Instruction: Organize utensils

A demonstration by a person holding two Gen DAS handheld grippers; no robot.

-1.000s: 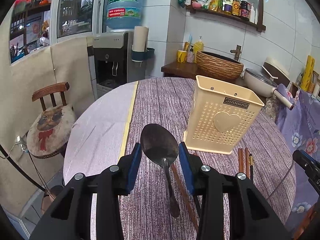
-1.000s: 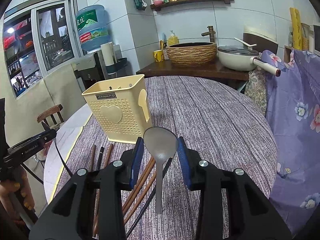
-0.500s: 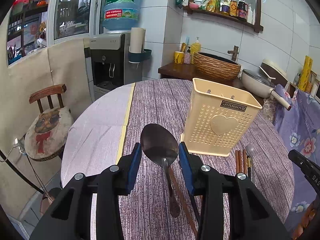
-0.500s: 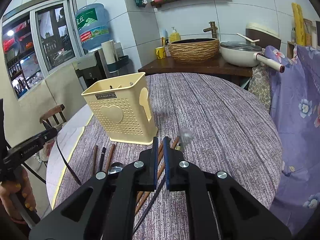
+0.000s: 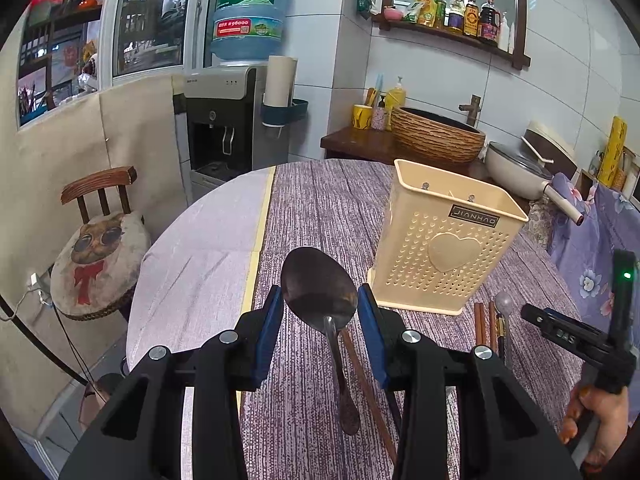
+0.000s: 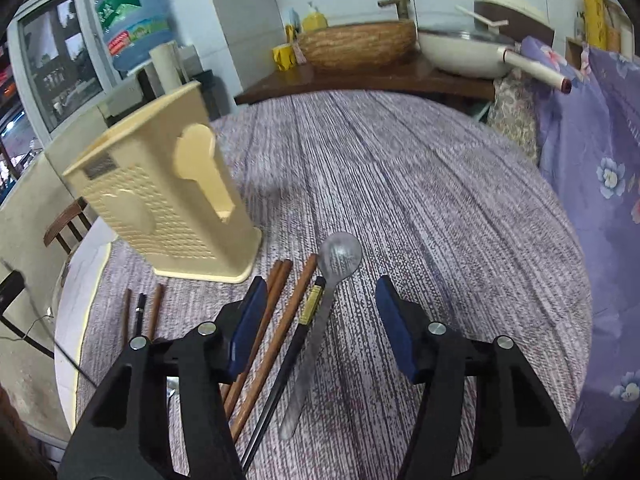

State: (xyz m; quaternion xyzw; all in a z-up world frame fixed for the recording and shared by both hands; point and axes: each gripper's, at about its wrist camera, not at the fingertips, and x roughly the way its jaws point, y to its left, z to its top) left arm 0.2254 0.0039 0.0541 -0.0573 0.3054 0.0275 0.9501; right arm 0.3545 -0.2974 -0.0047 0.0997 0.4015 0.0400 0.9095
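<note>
My left gripper point(image 5: 320, 312) is shut on a dark metal spoon point(image 5: 320, 286), bowl up, held above the purple tablecloth, left of the cream perforated utensil holder point(image 5: 444, 244). My right gripper point(image 6: 320, 320) is open and empty, low over the table. A silver spoon point(image 6: 336, 264) lies flat on the cloth between its fingers, beside several brown chopsticks point(image 6: 276, 312) and a black chopstick point(image 6: 288, 356). The holder point(image 6: 160, 208) stands to the left in the right wrist view. More chopsticks point(image 6: 140, 312) lie further left.
A round table with purple cloth point(image 6: 420, 184) has a pale bare strip on its left point(image 5: 200, 260). A wooden chair with cat cushion point(image 5: 100, 248) stands left. A sideboard with a woven basket point(image 5: 436, 136) and a pan point(image 5: 516, 168) is behind. Floral fabric point(image 6: 592, 160) hangs right.
My right gripper let go of the silver spoon, which now lies on the cloth, then opened wide and tilted down toward the table. My left gripper still holds its spoon, barely moved.
</note>
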